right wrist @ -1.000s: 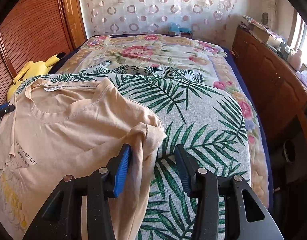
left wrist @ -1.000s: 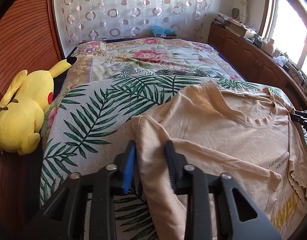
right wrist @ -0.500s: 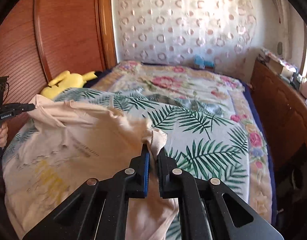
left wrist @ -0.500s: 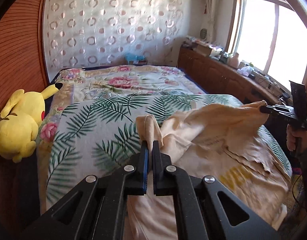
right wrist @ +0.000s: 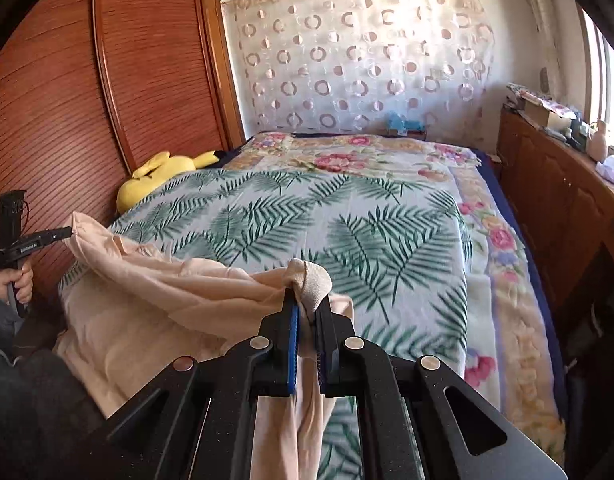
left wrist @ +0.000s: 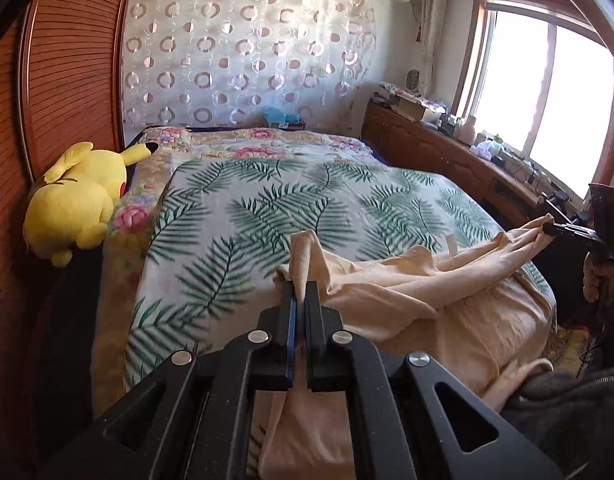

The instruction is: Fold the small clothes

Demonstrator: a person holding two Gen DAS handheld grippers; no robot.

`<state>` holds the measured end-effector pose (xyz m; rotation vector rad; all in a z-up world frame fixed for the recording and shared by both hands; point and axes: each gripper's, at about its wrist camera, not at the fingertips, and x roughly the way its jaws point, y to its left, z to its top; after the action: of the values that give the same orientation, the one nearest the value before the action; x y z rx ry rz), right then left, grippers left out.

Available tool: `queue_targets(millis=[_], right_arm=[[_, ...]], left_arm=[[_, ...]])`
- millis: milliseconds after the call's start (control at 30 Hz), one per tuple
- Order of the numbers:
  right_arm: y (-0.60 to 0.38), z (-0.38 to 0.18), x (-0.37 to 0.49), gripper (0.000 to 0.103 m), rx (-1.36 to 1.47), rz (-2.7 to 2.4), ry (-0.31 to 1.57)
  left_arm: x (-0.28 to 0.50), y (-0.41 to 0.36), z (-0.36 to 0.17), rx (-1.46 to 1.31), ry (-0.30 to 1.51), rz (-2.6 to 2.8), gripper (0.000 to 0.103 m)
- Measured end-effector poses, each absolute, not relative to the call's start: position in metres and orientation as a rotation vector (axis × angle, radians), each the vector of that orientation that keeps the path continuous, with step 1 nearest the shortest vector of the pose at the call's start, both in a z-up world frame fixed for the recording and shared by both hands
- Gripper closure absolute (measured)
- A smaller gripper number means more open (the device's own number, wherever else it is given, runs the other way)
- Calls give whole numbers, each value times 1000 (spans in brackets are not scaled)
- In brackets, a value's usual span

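Note:
A peach T-shirt (left wrist: 419,300) hangs slack between my two grippers above the near edge of the bed. My left gripper (left wrist: 300,286) is shut on one shoulder of it. My right gripper (right wrist: 307,298) is shut on the other shoulder of the shirt (right wrist: 155,292). In the left wrist view the right gripper (left wrist: 547,230) shows at the far right, pinching cloth. In the right wrist view the left gripper (right wrist: 69,233) shows at the far left, pinching cloth. The shirt's lower part drapes over the bed edge.
The bed carries a palm-leaf blanket (left wrist: 307,216) over a floral quilt (right wrist: 347,156). A yellow plush toy (left wrist: 75,200) lies at the bed's left edge by the wooden wardrobe (right wrist: 107,80). A cluttered wooden sideboard (left wrist: 447,148) runs under the window on the right.
Both grippers closed on the shirt's shoulders, lifted it off the blanket and pulled it back toward the near bed edge. The palm-leaf blanket is now mostly uncovered.

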<state>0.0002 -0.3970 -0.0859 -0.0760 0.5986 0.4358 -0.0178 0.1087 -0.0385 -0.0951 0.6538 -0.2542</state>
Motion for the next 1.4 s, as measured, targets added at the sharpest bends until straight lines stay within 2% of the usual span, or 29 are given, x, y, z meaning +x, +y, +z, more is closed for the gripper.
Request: queue_targets(millis=[133, 233, 267, 333, 400, 467, 500, 533, 600, 633, 833, 933, 1200, 1400], right_arm=[[-397, -103, -11, 96, -99, 436, 692], [-398, -115, -4, 96, -104, 425, 744], [-398, -117, -1, 91, -106, 416, 751], [-398, -113, 6, 81, -107, 401, 748], [-396, -104, 9, 72, -112, 391, 730], [-396, -97, 11, 54, -119, 377, 706], [-397, -94, 14, 54, -118, 378, 694], [-396, -93, 18, 54, -117, 376, 688], [-395, -93, 28, 54, -121, 363, 687], [-394, -94, 34, 54, -125, 360, 687], [-378, -121, 68, 54, -91, 387, 728], [-370, -131, 81, 47, -67, 403, 757], [-362, -147, 96, 47, -91, 392, 799], [-365, -155, 96, 47, -89, 387, 818]], left_arm=[[-27, 102, -47, -34, 696, -253, 99], [-27, 103, -55, -26, 719, -236, 94], [-27, 105, -57, -28, 719, -234, 91], [-23, 107, -56, -38, 712, -233, 75], [-19, 108, -53, -34, 697, -228, 66], [-13, 107, -50, -34, 693, -223, 60], [-7, 107, -50, -34, 696, -225, 54], [-1, 106, -51, -29, 698, -220, 41], [10, 105, -52, -18, 699, -201, 27], [15, 104, -54, -25, 701, -200, 25], [42, 98, -64, 4, 731, -149, 24], [56, 96, -67, 22, 753, -154, 24], [79, 93, -84, 8, 823, -218, 24], [79, 94, -99, -34, 866, -256, 45]])
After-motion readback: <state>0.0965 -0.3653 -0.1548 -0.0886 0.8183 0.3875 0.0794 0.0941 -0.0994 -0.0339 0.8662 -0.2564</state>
